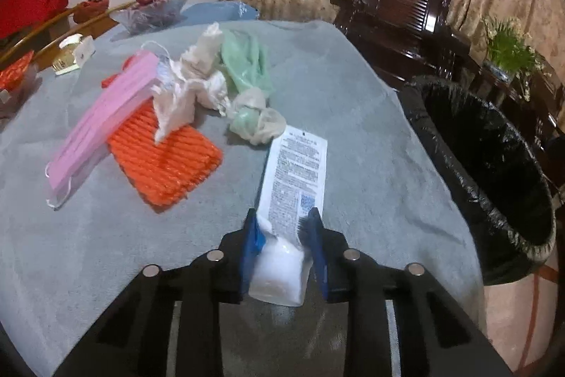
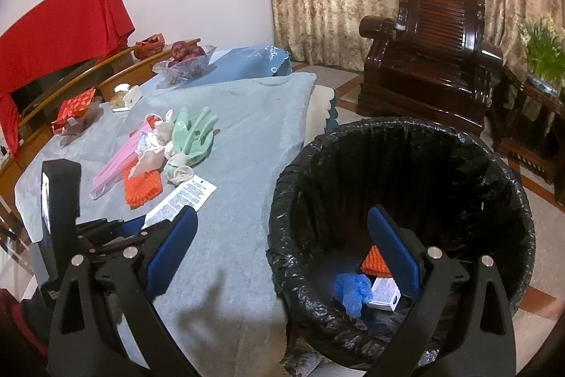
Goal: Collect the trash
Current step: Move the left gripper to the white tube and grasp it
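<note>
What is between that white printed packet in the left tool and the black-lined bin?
Nothing visible. The left tool grips the white printed sachet over bare grey cloth, and the black-bagged trash bin stands open beside the table edge to its right. The pile of other trash lies off to the left, away from that path.

Fine black print + blue QR code on flat white plastic sachet [image 1: 295,179] [image 2: 183,200], too small/blurred to read. Dark print on small white box [image 2: 385,293] in black-lined bin [image 2: 459,143], also illegible. No other text.
</note>
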A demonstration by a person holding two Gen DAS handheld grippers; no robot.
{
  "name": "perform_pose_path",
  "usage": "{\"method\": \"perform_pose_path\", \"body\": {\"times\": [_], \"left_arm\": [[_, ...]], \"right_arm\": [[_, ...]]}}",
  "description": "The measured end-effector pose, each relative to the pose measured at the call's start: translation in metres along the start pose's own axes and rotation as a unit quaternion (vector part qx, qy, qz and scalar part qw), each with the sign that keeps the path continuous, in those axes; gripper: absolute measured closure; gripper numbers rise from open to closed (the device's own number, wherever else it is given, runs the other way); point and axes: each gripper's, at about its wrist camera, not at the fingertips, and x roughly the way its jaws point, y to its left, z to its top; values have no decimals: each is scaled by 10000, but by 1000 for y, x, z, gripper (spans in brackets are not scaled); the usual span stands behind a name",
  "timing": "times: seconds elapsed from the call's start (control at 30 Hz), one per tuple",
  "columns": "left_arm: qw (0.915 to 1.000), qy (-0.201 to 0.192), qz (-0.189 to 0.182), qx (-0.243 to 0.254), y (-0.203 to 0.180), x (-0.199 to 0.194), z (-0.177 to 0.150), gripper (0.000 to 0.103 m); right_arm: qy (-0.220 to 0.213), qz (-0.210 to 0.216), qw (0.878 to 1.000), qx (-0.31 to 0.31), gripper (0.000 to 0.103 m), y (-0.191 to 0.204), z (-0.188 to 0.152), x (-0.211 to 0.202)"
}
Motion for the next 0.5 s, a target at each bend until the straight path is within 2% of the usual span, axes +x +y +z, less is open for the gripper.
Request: {"method": "perform_pose_path", "body": {"times": [0.23, 0.27, 0.33, 0.37, 0.4, 0.5], "left_arm": [[9999, 94, -37, -13, 1, 2, 0, 75], [9999, 123, -51, -6, 1, 2, 1, 71], [9996, 232, -187, 2, -2, 6, 4, 55], [9994, 258, -236, 29, -5, 7, 4, 43], [9993, 295, -201, 77, -9, 8, 4, 39], [9995, 264, -42, 171, -16, 11, 2, 39]], "right_arm": [[4, 15, 10000, -20, 9, 5, 1, 1], [5, 16, 10000, -16, 9, 5, 1, 1], [20, 9, 10000, 4, 9, 5, 1, 2], [28, 3, 10000, 17, 9, 6, 2, 2], [27, 1, 10000, 24, 9, 5, 2, 3], [9, -10, 10000, 25, 9, 5, 1, 2]]}}
